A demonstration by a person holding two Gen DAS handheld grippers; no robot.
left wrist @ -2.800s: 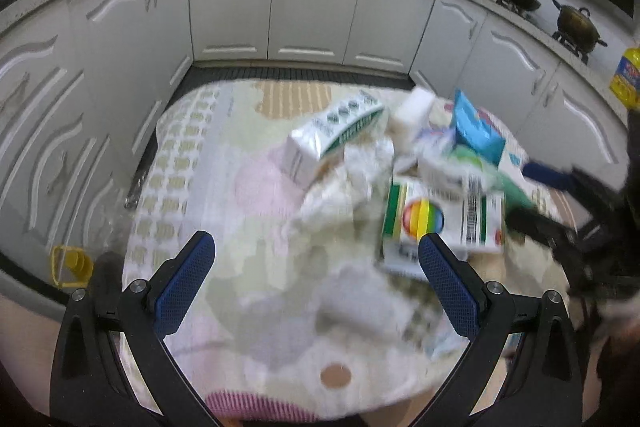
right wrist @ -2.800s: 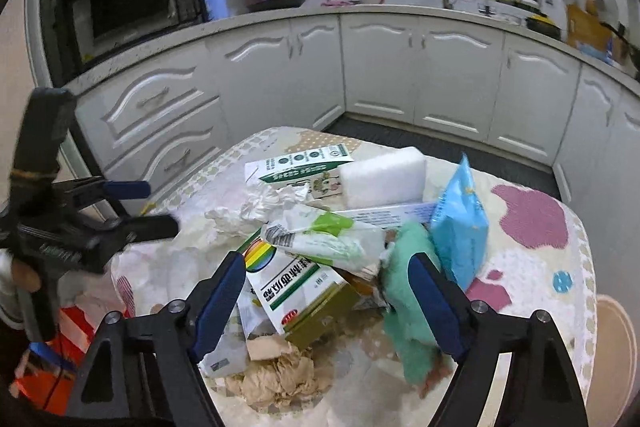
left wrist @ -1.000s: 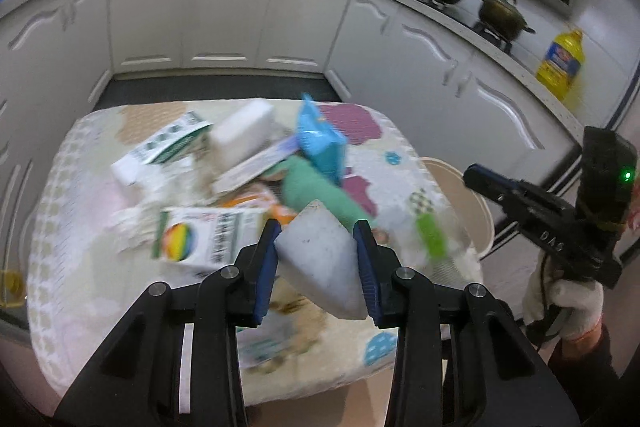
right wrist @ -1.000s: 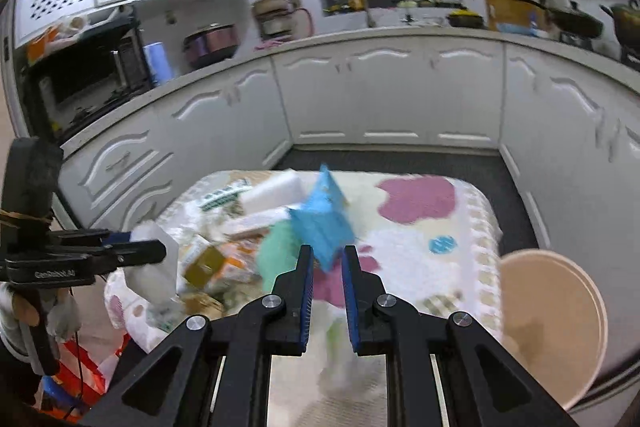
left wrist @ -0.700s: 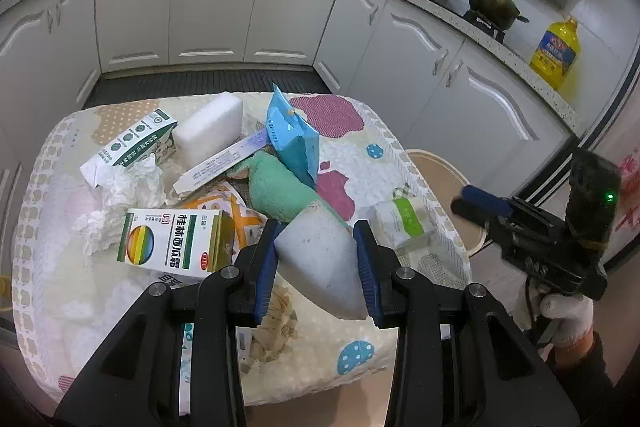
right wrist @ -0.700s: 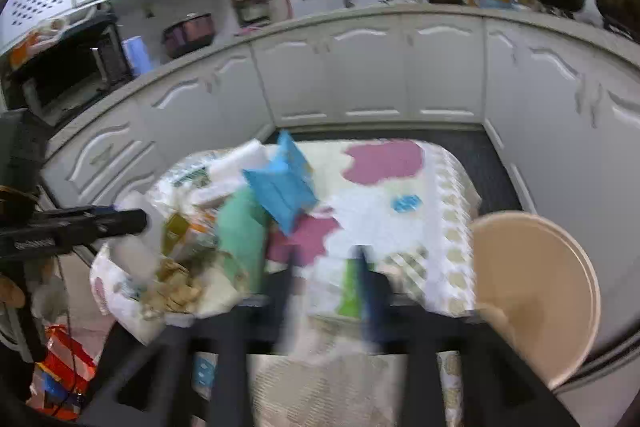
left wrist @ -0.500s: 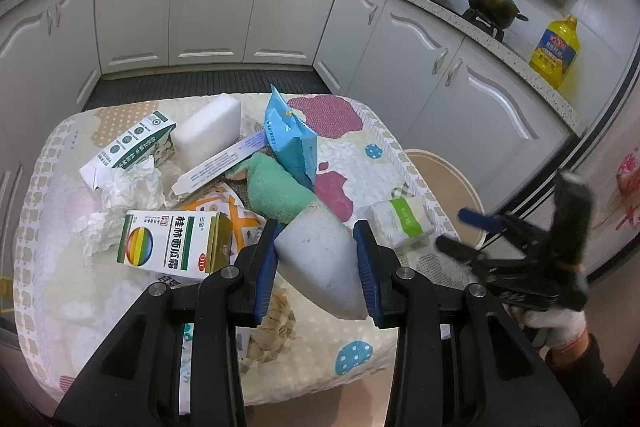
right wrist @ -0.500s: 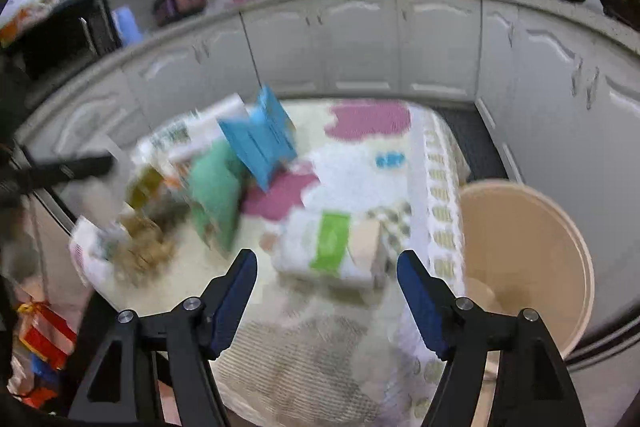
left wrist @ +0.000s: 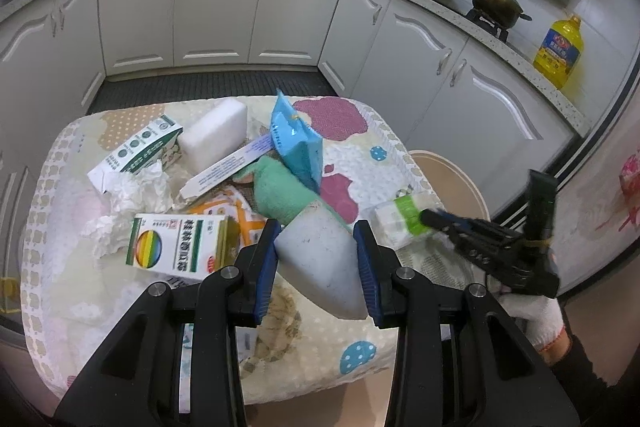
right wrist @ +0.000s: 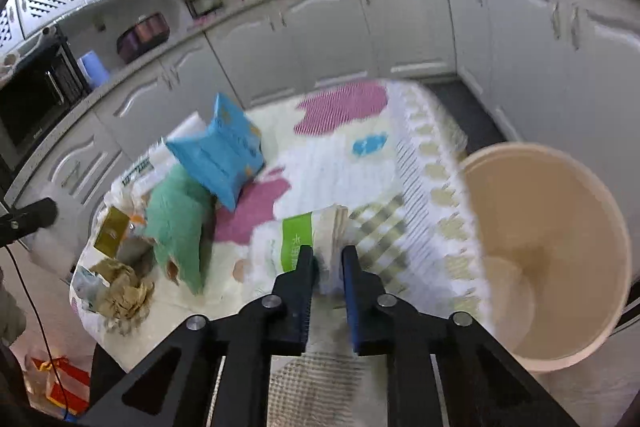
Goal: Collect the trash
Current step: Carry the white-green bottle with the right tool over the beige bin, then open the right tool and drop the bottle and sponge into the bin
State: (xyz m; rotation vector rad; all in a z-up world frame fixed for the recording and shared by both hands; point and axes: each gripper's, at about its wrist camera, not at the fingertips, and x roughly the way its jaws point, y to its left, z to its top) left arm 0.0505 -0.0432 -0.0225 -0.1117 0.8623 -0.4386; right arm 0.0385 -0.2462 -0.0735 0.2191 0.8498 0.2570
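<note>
A grey-white wedge-shaped piece (left wrist: 322, 259) is clamped between the blue pads of the left gripper (left wrist: 316, 259) and held above the near part of the patterned tablecloth (left wrist: 360, 155). Ahead and to the left of this gripper, a box with a rainbow circle (left wrist: 178, 247), crumpled tissue (left wrist: 136, 191), a white foam block (left wrist: 214, 135), a teal cloth (left wrist: 280, 191) and a blue packet (left wrist: 298, 143) are heaped together. The right gripper (right wrist: 326, 261) is closed on a white pack with a green band (right wrist: 304, 239), which lies near the table's edge. Just right of this gripper, a beige bin (right wrist: 548, 259) is seen beside the table.
</note>
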